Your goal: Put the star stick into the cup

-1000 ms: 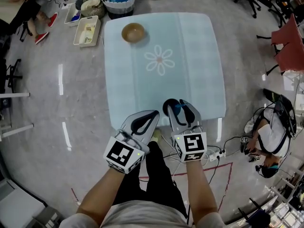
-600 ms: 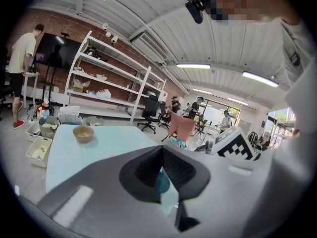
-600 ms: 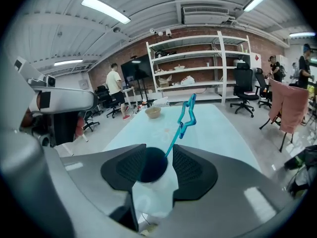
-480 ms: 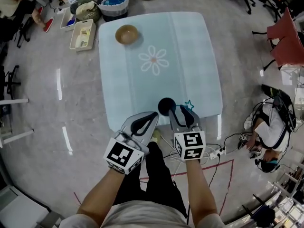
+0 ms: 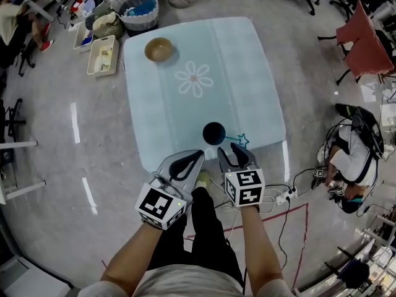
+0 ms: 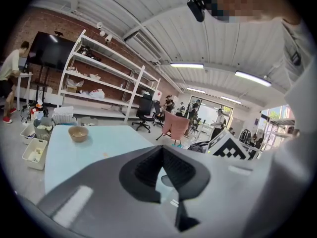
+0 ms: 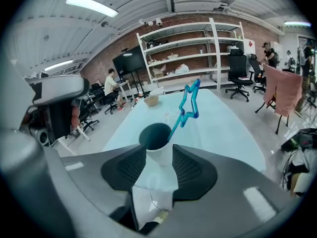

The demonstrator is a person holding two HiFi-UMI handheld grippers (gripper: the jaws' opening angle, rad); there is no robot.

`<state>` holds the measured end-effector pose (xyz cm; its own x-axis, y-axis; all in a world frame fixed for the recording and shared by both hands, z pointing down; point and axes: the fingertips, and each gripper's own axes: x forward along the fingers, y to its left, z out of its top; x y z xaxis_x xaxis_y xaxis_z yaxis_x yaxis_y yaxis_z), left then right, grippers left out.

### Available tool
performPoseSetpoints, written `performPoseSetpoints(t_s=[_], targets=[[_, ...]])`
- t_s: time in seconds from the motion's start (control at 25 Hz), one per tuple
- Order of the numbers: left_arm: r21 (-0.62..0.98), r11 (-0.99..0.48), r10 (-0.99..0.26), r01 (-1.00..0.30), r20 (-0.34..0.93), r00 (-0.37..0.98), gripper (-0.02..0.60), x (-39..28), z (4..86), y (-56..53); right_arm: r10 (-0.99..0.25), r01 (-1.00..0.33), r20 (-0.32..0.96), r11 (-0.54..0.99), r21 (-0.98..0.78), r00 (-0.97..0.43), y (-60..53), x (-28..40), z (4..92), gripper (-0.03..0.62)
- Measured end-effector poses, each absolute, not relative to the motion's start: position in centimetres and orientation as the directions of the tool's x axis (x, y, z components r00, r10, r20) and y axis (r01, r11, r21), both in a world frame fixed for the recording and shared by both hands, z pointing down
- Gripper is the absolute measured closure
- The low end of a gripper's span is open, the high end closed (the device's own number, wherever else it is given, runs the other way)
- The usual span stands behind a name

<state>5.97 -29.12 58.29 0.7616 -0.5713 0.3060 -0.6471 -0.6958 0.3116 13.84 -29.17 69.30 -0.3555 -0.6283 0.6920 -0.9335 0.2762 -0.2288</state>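
Observation:
A dark cup [image 5: 213, 132] stands near the front edge of the light blue table [image 5: 247, 73]. The blue star stick [image 5: 242, 140] sits in it, its star end leaning out to the right. From the right gripper view, the cup [image 7: 155, 138] is just ahead of the jaws and the star stick [image 7: 189, 103] rises from it. My right gripper [image 5: 232, 150] [image 7: 158, 155] is open, a little short of the cup, holding nothing. My left gripper [image 5: 199, 154] [image 6: 162, 150] hangs at the table's front edge to the left, jaws shut and empty.
A wooden bowl [image 5: 159, 49] [image 6: 78, 133] sits at the table's far left corner. Baskets [image 5: 139, 5] and a tray [image 5: 102, 54] stand on the floor beyond it. A red chair [image 5: 365, 48] and a seated person [image 5: 346, 172] are at the right. A power strip [image 5: 278, 197] lies by my legs.
My right gripper, which was around the cup a second ago, has drawn back toward me and now stands clear of it. The left gripper has stayed in place.

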Motion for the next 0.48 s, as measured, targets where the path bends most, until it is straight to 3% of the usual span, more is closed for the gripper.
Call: performPoseSetpoints(t_s=[0.48], targets=[[0.319,-0.694,-0.565,-0.646,0.316,0.763,0.577,4.5,55.0,-27.2,-0.734,-0.932,0.574,0.288,-0.221,-0.363,-27.0,11.8,60.5,0.443]])
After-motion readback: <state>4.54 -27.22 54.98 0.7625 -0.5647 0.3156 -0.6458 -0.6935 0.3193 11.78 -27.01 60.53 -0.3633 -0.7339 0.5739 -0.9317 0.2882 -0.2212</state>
